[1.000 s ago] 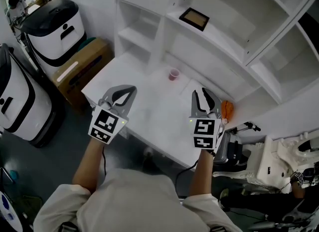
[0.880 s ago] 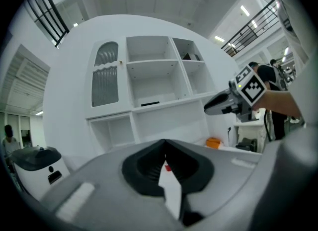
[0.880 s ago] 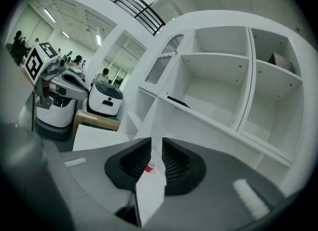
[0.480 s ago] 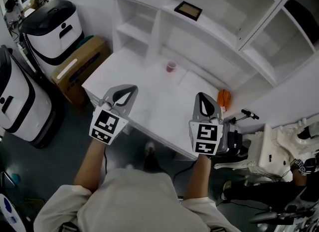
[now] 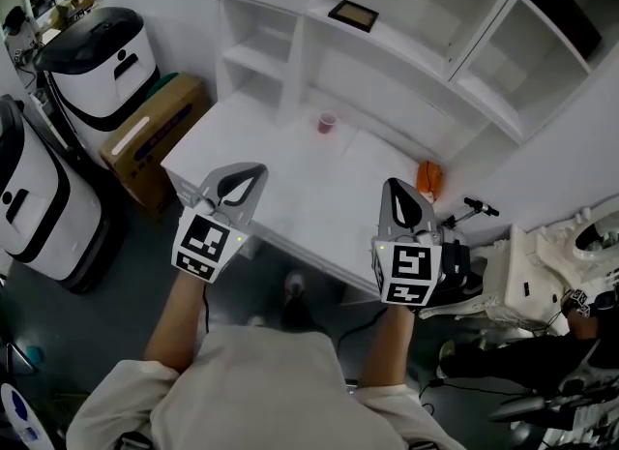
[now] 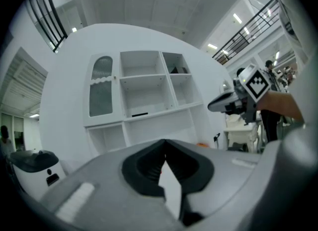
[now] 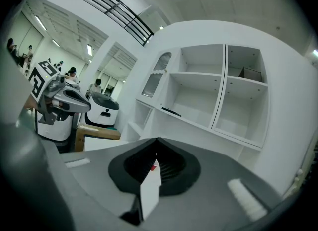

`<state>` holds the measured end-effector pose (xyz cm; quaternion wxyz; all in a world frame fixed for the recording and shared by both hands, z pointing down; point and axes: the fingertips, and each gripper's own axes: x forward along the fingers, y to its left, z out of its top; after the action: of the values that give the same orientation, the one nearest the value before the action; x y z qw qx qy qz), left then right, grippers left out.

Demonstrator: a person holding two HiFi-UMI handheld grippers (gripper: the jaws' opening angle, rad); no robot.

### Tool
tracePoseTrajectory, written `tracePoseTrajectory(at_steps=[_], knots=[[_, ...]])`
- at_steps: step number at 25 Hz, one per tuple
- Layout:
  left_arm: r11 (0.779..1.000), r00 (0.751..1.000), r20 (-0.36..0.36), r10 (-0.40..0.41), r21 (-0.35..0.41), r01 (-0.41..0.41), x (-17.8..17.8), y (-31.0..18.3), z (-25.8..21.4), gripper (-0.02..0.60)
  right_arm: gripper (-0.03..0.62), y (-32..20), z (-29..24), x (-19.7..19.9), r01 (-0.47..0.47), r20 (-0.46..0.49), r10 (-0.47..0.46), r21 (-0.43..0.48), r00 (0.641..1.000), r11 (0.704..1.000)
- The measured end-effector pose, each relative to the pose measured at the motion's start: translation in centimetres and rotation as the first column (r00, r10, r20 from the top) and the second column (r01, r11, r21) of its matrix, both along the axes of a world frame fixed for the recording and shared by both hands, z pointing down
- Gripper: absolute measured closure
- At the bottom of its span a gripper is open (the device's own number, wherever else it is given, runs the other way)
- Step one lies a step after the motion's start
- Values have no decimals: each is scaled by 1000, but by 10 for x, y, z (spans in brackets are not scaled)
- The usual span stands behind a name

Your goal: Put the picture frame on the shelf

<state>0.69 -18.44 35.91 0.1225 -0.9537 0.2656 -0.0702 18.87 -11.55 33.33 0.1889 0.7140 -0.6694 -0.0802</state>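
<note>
By the white desk (image 5: 290, 182), left claw (image 5: 255, 171) and right claw (image 5: 398, 184) point forward, both clenched empty; the dark rectangular picture frame (image 5: 352, 15) lies on the white shelf (image 5: 411, 46).

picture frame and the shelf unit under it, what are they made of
Picture frame: dark rim round a tan panel, likely wood or plastic; too small to tell. Shelf unit: smooth matte white boards, looks like painted or laminated wood.

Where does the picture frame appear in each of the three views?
Head view: the picture frame lies at the top centre.
Left gripper view: the frame is a dark strip near the centre.
Right gripper view: near the centre too.
Shared landmark: the white shelf unit.
</note>
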Motion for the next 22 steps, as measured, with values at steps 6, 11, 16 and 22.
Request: tracePoseTrajectory(at_steps=[6,11,16,22], knots=[[1000,1000,-13,11,12,-11,-13,23,-7,583,586,28,-15,-20,18,-12,-18,29,1000,999],[1000,1000,-13,23,20,-23,-21,40,-9,583,588,44,-13,-38,35,-30,-34,18,999,999],[999,998,-36,43,9,-43,-31,57,-16,583,588,57,1,-49,25,-38,-25,-19,999,1000],[999,999,-24,47,24,-46,-38,69,-21,583,587,72,2,-56,22,-44,-24,-41,999,999]])
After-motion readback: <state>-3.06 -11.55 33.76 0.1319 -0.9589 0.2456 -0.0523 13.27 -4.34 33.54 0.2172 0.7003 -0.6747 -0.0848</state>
